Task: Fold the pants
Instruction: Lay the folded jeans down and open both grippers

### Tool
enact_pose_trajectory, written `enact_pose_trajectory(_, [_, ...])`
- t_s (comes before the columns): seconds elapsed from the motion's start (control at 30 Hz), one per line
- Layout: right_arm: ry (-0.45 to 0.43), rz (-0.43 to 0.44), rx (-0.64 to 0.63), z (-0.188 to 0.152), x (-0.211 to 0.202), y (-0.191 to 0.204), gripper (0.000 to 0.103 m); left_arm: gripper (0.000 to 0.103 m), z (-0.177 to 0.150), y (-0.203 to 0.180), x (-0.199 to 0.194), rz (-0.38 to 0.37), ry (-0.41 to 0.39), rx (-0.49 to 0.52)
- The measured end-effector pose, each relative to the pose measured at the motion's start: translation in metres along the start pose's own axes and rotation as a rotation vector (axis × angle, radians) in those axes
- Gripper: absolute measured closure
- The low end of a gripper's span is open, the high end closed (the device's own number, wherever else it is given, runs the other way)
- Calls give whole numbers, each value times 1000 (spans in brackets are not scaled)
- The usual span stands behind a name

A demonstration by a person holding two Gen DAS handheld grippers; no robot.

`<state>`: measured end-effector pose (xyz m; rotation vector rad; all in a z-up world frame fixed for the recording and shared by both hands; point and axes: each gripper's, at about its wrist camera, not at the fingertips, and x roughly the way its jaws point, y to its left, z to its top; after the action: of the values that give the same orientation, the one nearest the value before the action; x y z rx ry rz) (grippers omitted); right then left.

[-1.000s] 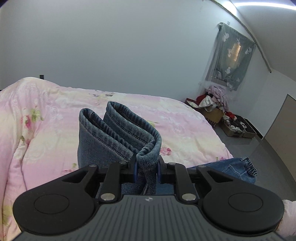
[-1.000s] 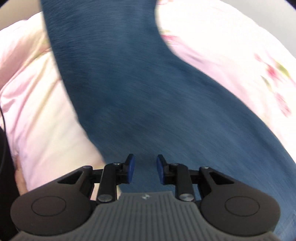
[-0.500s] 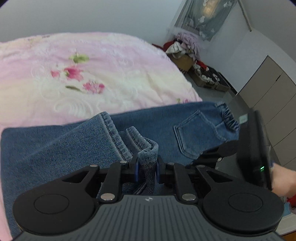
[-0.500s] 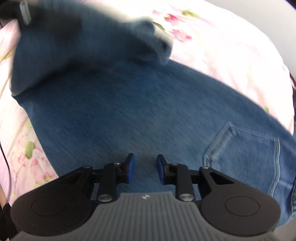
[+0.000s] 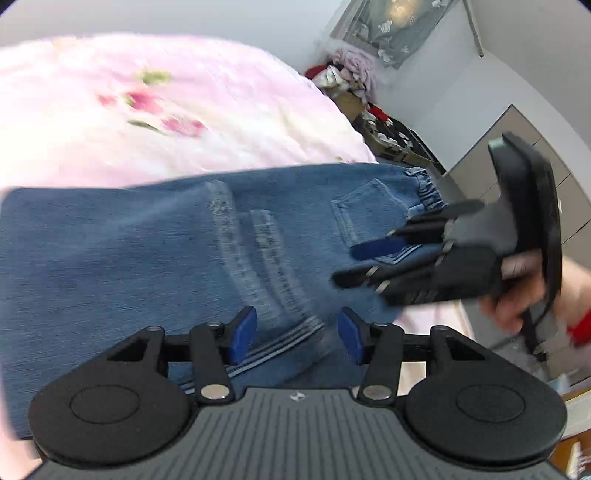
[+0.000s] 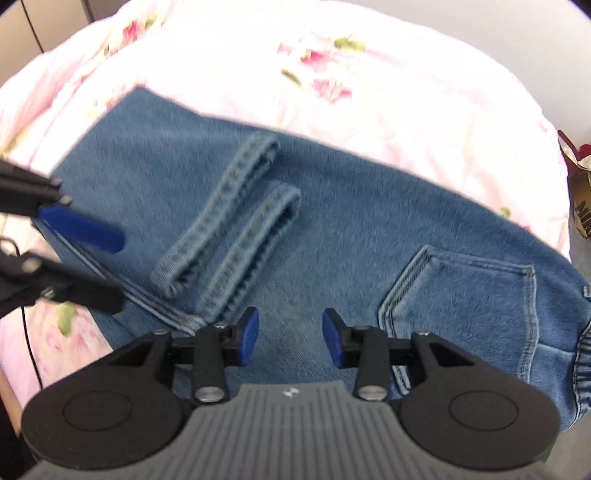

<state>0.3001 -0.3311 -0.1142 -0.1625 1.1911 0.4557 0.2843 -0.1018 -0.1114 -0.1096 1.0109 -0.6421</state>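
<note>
My left gripper point(image 5: 297, 332) and right gripper point(image 6: 290, 336) are both opening, holding nothing. The pants point(image 6: 351, 229) lie folded on the bed point(image 6: 388, 92), cuffs point(image 6: 240, 229) seemingly uneven; I'd square them gently.

My setting, a home bedroom: bed point(image 5: 229, 122) under pink floral quilt point(image 6: 369, 74); curtained window point(image 5: 402, 26); clothes piled in boxes point(image 5: 354, 85); grey wardrobe point(image 5: 517, 155).
</note>
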Motion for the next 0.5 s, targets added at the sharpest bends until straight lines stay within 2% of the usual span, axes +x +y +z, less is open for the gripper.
enact_pose_trajectory(0.07, [-25,48,48,7,-5,0,66,42,-11,11,-22,72,-25,35])
enact_pose_trajectory(0.17, [-39,122,123,20,-1,9,64,35,-33,26,-53,218,-61,107])
enact_pose_trajectory(0.3, [-42,151,211,35,9,21,61,33,-62,55,-74,348,-65,118])
enact_pose_trajectory(0.37, [-34,164,273,40,24,21,61,33,-79,70,-78,377,-55,90])
enact_pose_trajectory(0.5, [-1,179,387,41,52,18,60,33,-102,94,-73,375,-24,50])
